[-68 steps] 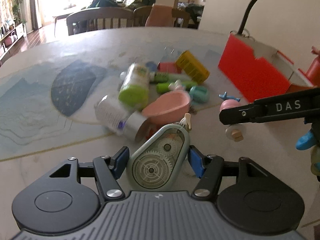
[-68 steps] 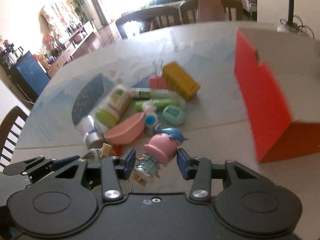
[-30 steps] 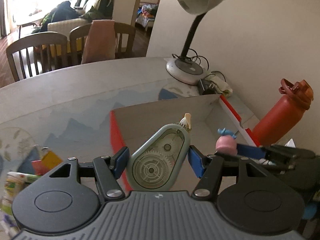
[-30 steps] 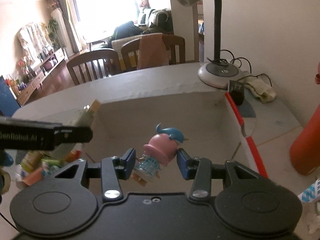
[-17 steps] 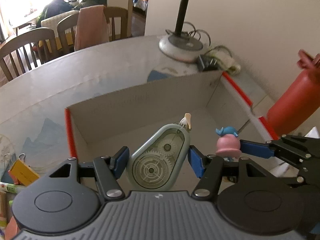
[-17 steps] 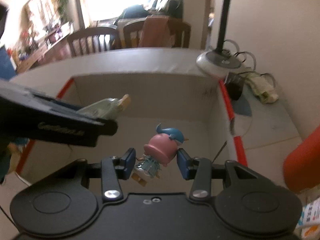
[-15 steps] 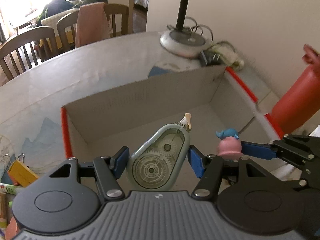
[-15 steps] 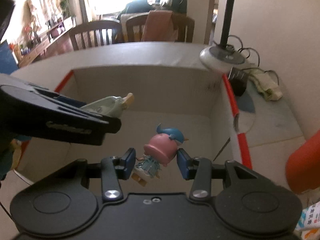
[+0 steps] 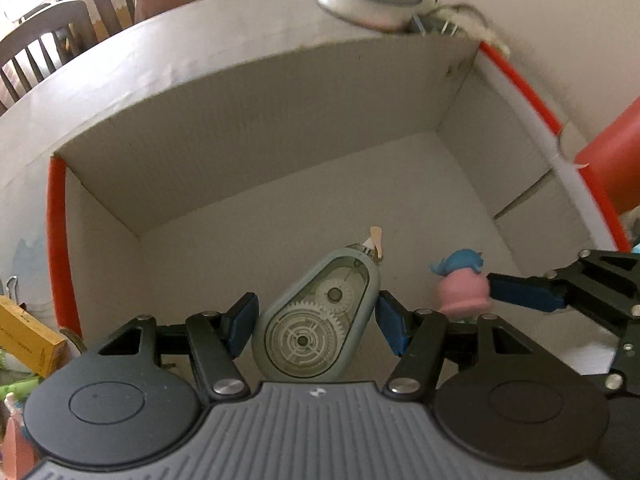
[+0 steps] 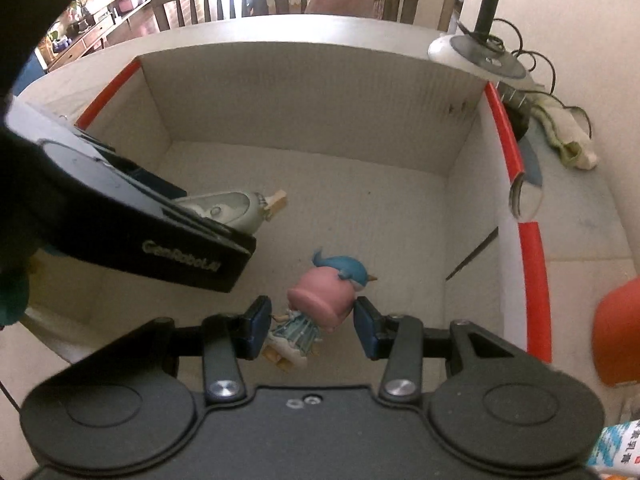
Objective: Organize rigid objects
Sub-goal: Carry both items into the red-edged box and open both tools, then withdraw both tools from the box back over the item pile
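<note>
My left gripper (image 9: 316,326) is shut on a grey-green correction tape dispenser (image 9: 316,320) and holds it over the open cardboard box (image 9: 280,120) with red outer walls. My right gripper (image 10: 310,326) holds a small doll with a pink hat and a blue bird on top (image 10: 320,300), also above the box (image 10: 320,120); the doll has tilted and the pads look slightly parted around it. The left gripper with the tape dispenser (image 10: 228,208) shows at the left of the right wrist view. The doll (image 9: 460,286) shows at the right of the left wrist view.
A lamp base (image 9: 368,0) with cables stands behind the box. An orange-red bottle (image 9: 612,160) stands right of the box. A yellow box (image 9: 24,336) and other loose items lie left of the box. Chairs stand beyond the table.
Both grippers have moved forward and lower over the box. The doll has tilted between the right fingers, which seem to have widened a little.
</note>
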